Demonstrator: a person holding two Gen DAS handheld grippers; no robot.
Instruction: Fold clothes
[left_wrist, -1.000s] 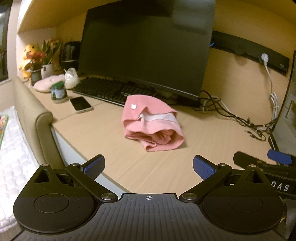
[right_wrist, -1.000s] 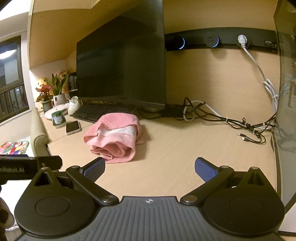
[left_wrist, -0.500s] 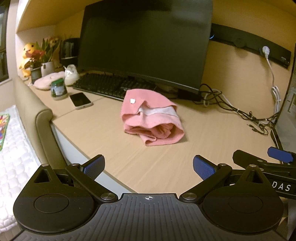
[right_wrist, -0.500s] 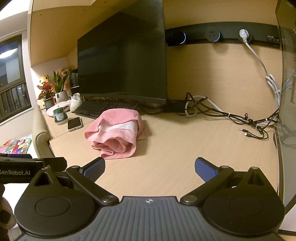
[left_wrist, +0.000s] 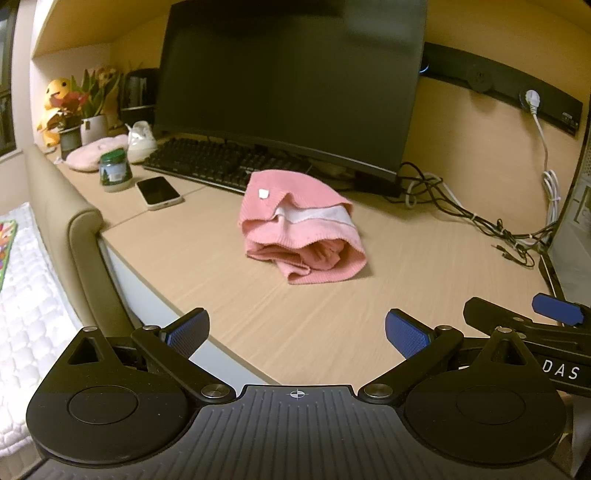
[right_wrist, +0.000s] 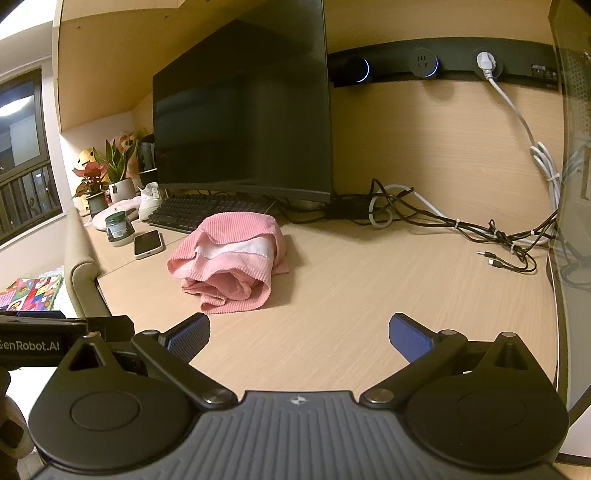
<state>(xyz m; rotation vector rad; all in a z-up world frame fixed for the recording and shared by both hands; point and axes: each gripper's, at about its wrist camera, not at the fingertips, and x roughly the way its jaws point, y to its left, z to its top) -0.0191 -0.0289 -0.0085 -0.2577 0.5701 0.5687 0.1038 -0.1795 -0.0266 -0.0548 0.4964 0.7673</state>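
A pink ribbed garment (left_wrist: 299, 229) with a white band lies bunched in a loose roll on the wooden desk (left_wrist: 229, 295), in front of the monitor. It also shows in the right wrist view (right_wrist: 229, 258), left of centre. My left gripper (left_wrist: 295, 332) is open and empty, held back near the desk's front edge, short of the garment. My right gripper (right_wrist: 299, 336) is open and empty, over the desk to the garment's right and nearer the front. The right gripper's arm shows at the right of the left wrist view (left_wrist: 524, 325).
A large dark monitor (left_wrist: 288, 81) and a keyboard (left_wrist: 218, 162) stand behind the garment. A phone (left_wrist: 159, 192), a jar (left_wrist: 114, 173), plants and a plush toy sit at the left. Tangled cables (right_wrist: 461, 229) lie at the back right. A padded bed edge (left_wrist: 77, 240) borders the desk's left.
Both grippers have drawn slightly back and up from the desk, so the garment sits a little farther away. Nothing was taken hold of; the garment has not moved.
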